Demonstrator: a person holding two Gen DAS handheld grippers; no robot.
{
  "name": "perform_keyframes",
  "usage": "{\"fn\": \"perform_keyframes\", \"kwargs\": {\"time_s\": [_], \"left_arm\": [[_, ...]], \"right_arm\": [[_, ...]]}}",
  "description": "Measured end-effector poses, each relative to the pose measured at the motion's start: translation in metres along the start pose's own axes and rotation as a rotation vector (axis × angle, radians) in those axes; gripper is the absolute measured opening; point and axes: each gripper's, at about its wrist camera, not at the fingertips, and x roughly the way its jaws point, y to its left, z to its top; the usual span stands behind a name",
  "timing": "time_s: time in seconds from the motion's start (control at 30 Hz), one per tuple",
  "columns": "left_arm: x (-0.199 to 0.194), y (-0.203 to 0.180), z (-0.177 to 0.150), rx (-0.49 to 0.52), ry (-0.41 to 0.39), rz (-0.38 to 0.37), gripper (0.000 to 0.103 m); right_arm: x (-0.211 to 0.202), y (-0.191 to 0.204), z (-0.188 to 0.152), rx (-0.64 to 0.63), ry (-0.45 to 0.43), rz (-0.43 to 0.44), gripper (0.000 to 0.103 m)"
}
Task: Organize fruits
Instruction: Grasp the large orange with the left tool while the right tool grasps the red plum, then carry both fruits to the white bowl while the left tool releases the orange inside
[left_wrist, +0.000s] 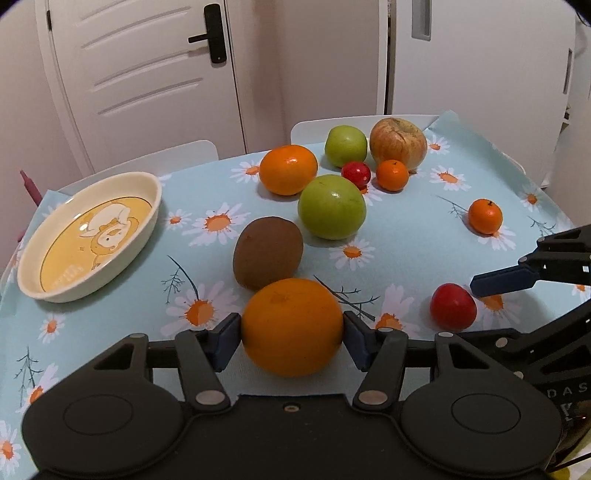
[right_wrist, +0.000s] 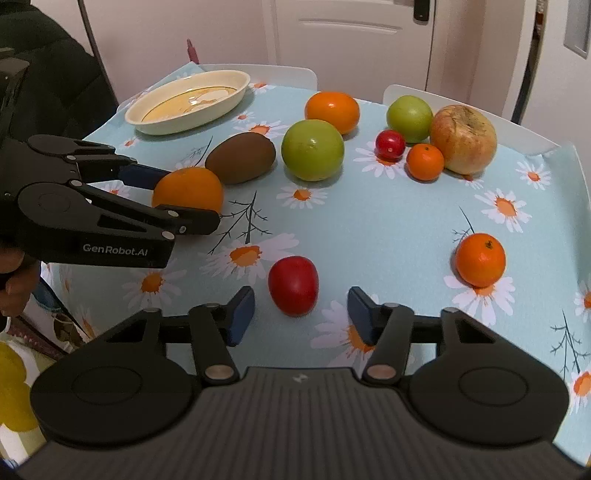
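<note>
Between our left gripper's (left_wrist: 291, 332) fingers sits a large round orange (left_wrist: 291, 326), pads touching both sides, seemingly grasped for the cream oval dish (left_wrist: 147, 218) beyond. Our right gripper (right_wrist: 301, 314) hangs released near a red plum-like fruit (right_wrist: 293, 285). Other fruits dot the daisy-print bench (right_wrist: 388, 229); white doors behind.

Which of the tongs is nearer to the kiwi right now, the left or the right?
Left. The left tongs grip a large orange that sits right against the kiwi. The right tongs hang open around a red fruit, farther from the kiwi.
</note>
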Motion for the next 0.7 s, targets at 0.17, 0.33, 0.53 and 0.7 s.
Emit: {"fn": "perform_keyframes", "kwargs": {"time_s": [0.17, 0.33, 0.53, 0.7], "left_arm": [[-0.002, -0.001, -0.002, 0.001, 0.003, 0.020, 0.063], [-0.008, -0.001, -0.008, -0.002, 0.007, 0.047, 0.063], [-0.017, 0.002, -0.014, -0.021, 0.017, 0.078, 0.063], [-0.035, 0.010, -0.013, -0.070, 0.017, 0.114, 0.063]], "right_arm": [[0.002, 0.000, 0.003, -0.020, 0.001, 0.015, 0.053], [0.004, 0.000, 0.005, -0.035, 0.001, 0.025, 0.044], [-0.002, 0.003, 0.012, -0.045, -0.011, 0.051, 0.044], [-0.013, 0.006, 0.026, -0.056, -0.023, 0.071, 0.044]]}}
